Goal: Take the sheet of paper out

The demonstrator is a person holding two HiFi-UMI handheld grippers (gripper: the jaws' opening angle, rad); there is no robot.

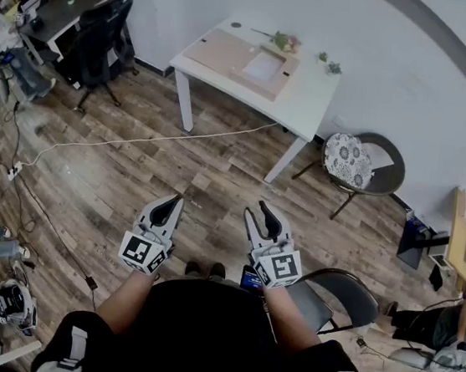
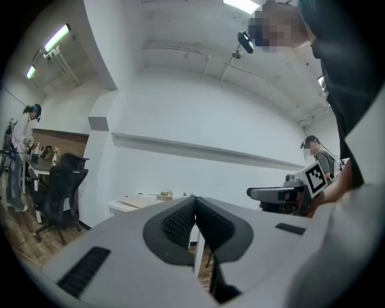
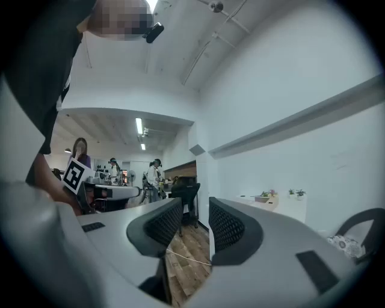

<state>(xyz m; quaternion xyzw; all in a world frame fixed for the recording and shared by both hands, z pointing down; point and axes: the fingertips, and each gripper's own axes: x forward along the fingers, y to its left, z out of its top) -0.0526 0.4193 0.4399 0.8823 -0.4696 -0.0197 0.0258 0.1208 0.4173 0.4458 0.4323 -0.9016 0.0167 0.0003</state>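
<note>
1. I stand on the wooden floor [image 1: 132, 181] and hold both grippers level in front of my body, side by side with a gap between them.
2. My left gripper [image 1: 168, 207] is clenched. In the left gripper view its two black pads [image 2: 180, 221] meet, and nothing is between them.
3. My right gripper [image 1: 261, 214] is released. In the right gripper view its jaws stand apart, only the floor shows through the gap, and it holds nothing.
4. The sheet [image 1: 263, 65] is well apart from both grippers. It lies flat on the white desk [image 1: 311, 98] ahead of me, by the wall.
5. The sheet rests on the right part of a brown board [image 1: 222, 52], which also lies flat on the desk.
6. Small plants [image 1: 281, 39] stand at the far edge of the desk, just beside the board.
7. A chair [image 1: 362, 163] with a flowered cushion stands to the right of the desk.
8. A white cable [image 1: 154, 139] runs over the floor from under the desk to the left.
</note>
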